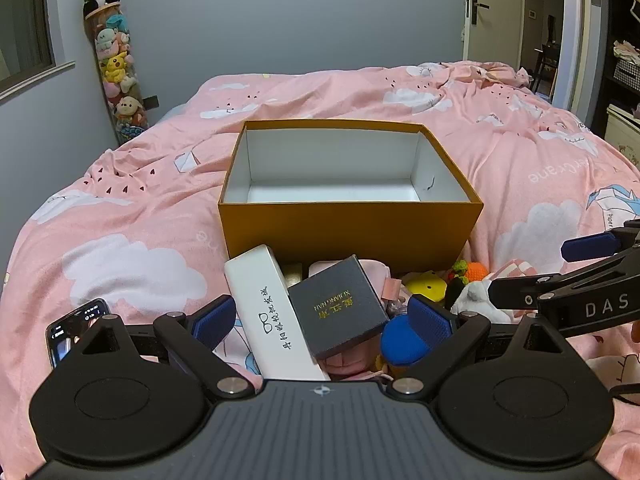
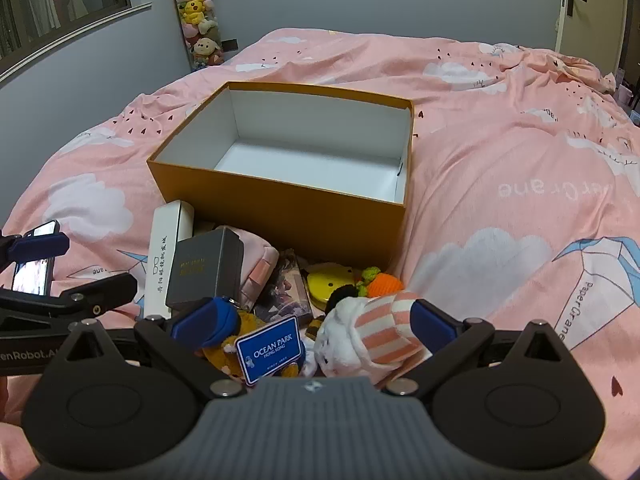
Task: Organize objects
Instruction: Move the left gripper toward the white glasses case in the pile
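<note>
An empty orange box with a white inside stands open on the pink bed. In front of it lies a pile: a long white glasses case, a dark grey square box, a blue round pouch, a yellow round toy, a crocheted carrot and a white plush in a striped hat. My left gripper hovers open over the case and the dark box. Over the plush and a blue Ocean Park tag, my right gripper is open too. Neither touches anything.
A phone lies on the duvet left of the pile. A clear column of plush toys leans in the far left corner. A door and shelves are at the right. The two grippers sit close side by side.
</note>
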### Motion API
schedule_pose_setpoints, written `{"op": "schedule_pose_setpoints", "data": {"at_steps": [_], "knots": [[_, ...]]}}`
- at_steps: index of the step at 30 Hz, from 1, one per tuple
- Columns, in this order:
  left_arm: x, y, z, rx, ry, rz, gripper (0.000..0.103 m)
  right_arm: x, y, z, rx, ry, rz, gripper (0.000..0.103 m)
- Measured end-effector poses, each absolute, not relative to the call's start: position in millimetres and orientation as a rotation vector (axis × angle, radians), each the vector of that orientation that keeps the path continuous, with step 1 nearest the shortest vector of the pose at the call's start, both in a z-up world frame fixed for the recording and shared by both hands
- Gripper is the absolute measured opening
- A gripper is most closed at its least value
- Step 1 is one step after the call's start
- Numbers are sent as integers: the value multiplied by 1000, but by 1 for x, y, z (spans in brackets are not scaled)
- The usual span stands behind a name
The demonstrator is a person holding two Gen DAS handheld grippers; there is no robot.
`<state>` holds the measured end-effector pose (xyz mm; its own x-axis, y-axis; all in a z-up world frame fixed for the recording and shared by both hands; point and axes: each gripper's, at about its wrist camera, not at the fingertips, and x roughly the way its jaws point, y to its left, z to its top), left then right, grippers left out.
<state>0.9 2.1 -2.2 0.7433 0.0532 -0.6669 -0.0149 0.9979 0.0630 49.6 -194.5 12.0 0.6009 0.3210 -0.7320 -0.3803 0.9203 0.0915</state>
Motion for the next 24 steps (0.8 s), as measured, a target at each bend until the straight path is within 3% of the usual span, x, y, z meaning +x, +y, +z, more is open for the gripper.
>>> {"op": "schedule_pose_setpoints", "data": {"at_steps": [24], "knots": [[3,2,-4,56,754,33,103,55,-193,5,-85,874,398,102]]}}
